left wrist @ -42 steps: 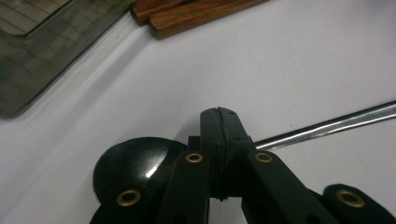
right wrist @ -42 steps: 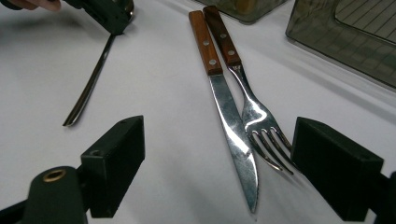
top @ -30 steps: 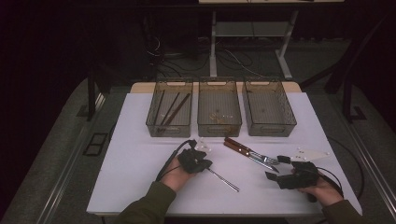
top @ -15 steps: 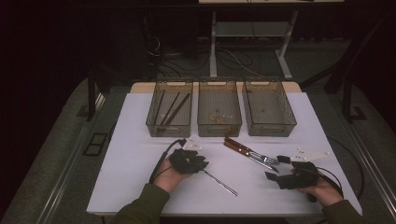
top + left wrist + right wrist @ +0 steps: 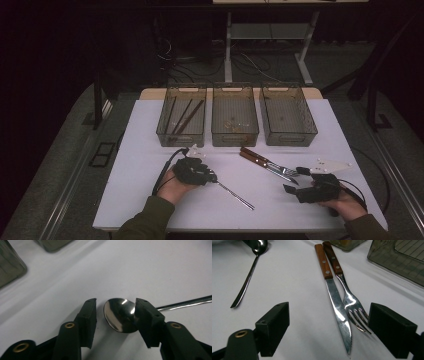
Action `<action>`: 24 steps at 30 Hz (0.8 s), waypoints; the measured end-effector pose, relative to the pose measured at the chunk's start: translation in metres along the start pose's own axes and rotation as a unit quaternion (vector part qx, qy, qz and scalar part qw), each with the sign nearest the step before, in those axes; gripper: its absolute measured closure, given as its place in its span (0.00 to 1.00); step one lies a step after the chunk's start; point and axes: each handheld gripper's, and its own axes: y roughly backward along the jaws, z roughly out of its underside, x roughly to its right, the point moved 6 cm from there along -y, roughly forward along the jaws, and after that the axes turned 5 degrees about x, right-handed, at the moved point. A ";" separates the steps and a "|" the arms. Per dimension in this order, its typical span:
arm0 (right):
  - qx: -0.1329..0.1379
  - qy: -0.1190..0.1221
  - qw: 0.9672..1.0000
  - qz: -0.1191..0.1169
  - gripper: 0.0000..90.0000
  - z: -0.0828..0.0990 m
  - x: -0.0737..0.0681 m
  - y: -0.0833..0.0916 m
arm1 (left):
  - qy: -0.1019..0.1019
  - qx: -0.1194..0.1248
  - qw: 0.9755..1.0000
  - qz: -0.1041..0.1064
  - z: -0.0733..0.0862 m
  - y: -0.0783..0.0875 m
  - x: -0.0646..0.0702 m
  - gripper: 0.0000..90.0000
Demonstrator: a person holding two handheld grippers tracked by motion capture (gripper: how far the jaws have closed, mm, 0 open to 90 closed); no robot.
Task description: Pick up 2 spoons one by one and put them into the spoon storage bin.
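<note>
Along the near edge of the counter [image 5: 150, 210] there was bare white surface between the two hands, with more open room left of the left hand out to the left edge. Far edge was taken by three clear bins in a row. Left bin [image 5: 181, 116] held several dark sticks lying lengthwise, middle bin [image 5: 235, 116] had a few small pale bits on its floor, right bin [image 5: 287, 115] contents too faint to tell.

Spoon [image 5: 235, 194] lay on the counter near the middle of the near half, bowl toward the left hand, handle running toward the near right. Left tongs [image 5: 212, 177] sat low over the bowl, forearm coming in from the near edge, sleeve visible. In the left gripper view the spoon [image 5: 120, 314] bowl sat between the jaws of the left tongs [image 5: 115, 315]; jaws had just been opening, a clear gap showed at one pad, the other pad overlapped the bowl edge, so released, not gripping.

Knife [image 5: 265, 164] and fork [image 5: 272, 166] lay side by side, wooden handles toward the far edge, tips toward the right hand. Right tongs [image 5: 296, 181] rested near the near right corner, jaws spread wide, unclenched; in the right gripper view knife [image 5: 337, 305] and fork [image 5: 350, 302] lay between the jaws of the right tongs [image 5: 329, 327], neither pad pressing on them.
</note>
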 end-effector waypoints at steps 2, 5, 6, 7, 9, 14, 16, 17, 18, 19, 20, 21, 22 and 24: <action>0.000 0.001 1.000 -0.001 0.19 0.000 0.000 0.000 | 0.000 0.003 1.000 0.001 0.001 0.000 0.000 0.64; -0.001 0.002 1.000 -0.001 0.19 0.000 -0.001 0.000 | -0.008 0.002 1.000 0.004 0.001 0.000 0.002 0.71; -0.001 0.002 1.000 -0.001 0.19 0.000 -0.001 0.000 | 0.001 0.002 1.000 0.003 0.002 0.001 0.004 0.74; 0.000 0.002 1.000 -0.001 0.19 0.000 -0.001 -0.001 | 0.005 0.006 1.000 0.006 0.002 0.001 0.004 0.75; 0.000 0.003 1.000 -0.001 0.19 0.000 -0.001 0.000 | 0.004 0.011 1.000 0.012 0.001 0.002 0.003 0.79; -0.001 0.002 1.000 0.000 0.19 0.000 -0.001 0.000 | 0.019 0.021 0.999 0.036 0.002 0.005 -0.001 0.86; -0.001 0.002 1.000 -0.001 0.19 0.000 -0.001 0.000 | 0.018 0.021 0.999 0.044 0.002 0.006 -0.001 0.87; -0.001 0.002 1.000 -0.001 0.19 0.000 -0.001 0.000 | 0.019 0.022 0.998 0.047 0.001 0.006 -0.001 0.89; -0.001 0.002 1.000 -0.001 0.19 0.000 -0.001 0.000 | 0.017 0.022 0.998 0.050 0.001 0.006 0.000 0.89; -0.001 0.002 1.000 -0.001 0.19 0.000 -0.001 0.000 | 0.020 0.023 0.998 0.056 0.001 0.007 0.001 0.89; -0.001 0.003 1.000 -0.001 0.19 0.000 -0.001 0.000 | 0.022 0.027 0.997 0.062 0.000 0.007 0.001 0.90; -0.001 0.002 1.000 -0.001 0.19 0.000 -0.001 0.000 | 0.025 0.029 0.997 0.066 0.000 0.008 0.003 0.91; -0.001 0.003 1.000 -0.001 0.19 0.000 -0.001 0.000 | 0.020 0.035 0.997 0.073 -0.002 0.008 0.003 0.91; 0.000 0.003 1.000 -0.001 0.19 0.000 -0.001 0.000 | 0.026 0.046 0.995 0.086 -0.004 0.011 0.004 0.93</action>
